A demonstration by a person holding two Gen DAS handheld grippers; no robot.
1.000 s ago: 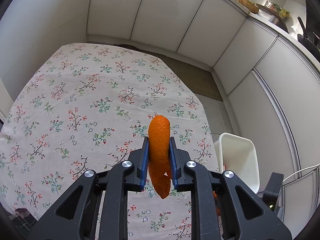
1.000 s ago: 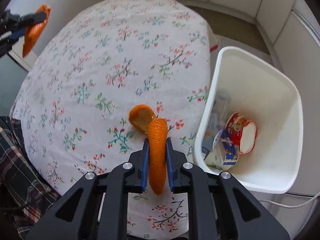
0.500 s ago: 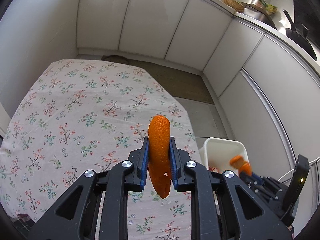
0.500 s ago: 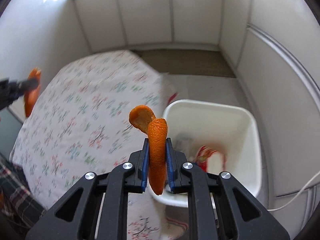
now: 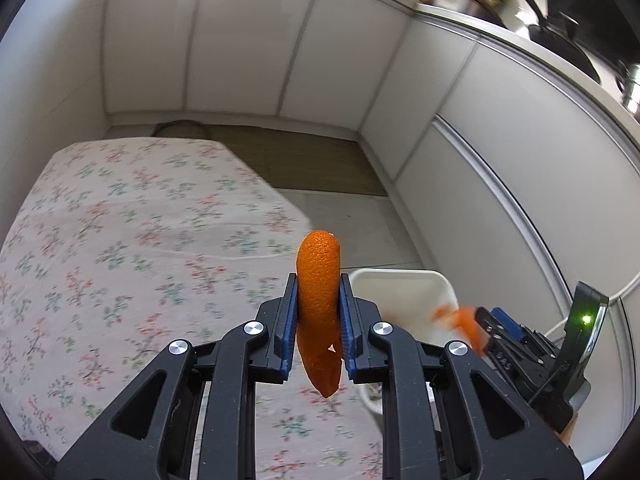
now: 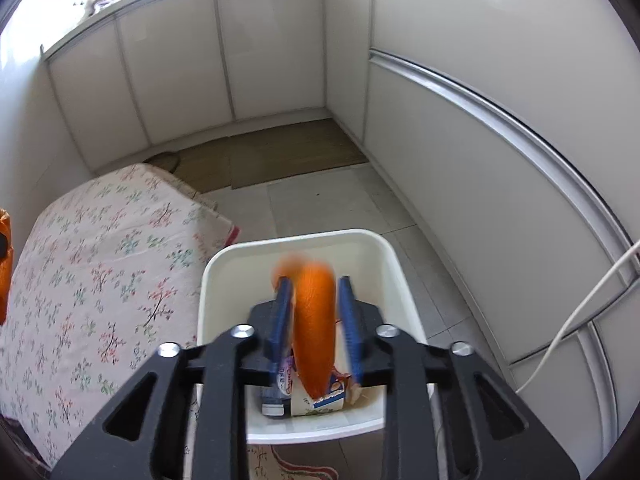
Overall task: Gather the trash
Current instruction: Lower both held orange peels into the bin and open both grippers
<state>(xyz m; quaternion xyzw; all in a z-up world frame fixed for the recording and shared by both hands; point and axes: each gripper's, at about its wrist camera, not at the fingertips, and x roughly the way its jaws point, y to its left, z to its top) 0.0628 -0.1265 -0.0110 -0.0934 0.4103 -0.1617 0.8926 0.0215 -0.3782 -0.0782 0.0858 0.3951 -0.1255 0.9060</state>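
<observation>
Item: orange peel, two strips. One strip (image 5: 319,304) stands upright in the left tongs (image 5: 318,328), pinched at mid-length between the blue pads, its rounded end rising above them and its pointed end hanging below. The second strip (image 6: 314,328) sits between the fingers of the right tongs (image 6: 316,324); those fingers stand spread, with a gap on either side of the peel, so it looks loose or dropping, and it is blurred.

Handling, as judged: light, soft, curled; bends readily, will not break. The pebbled outer skin grips well; the mid-length hold suits it.

Appearance: bright orange, dimpled skin, narrow and tapering.

Setting: a white bin (image 6: 224,280) lies directly beneath and ahead of the right tongs, already holding crumpled wrappers and a cup (image 6: 316,400). From the left tongs the same bin (image 5: 400,280) is just ahead and to the right, with the right tongs (image 5: 496,332) above it. A surface under a flowered cloth (image 5: 120,260) spreads left of both tongs. White cabinet panels (image 5: 240,40) ring the room.

Status, as judged: one strip going in; the left-held strip yet to be carried over the bin.
</observation>
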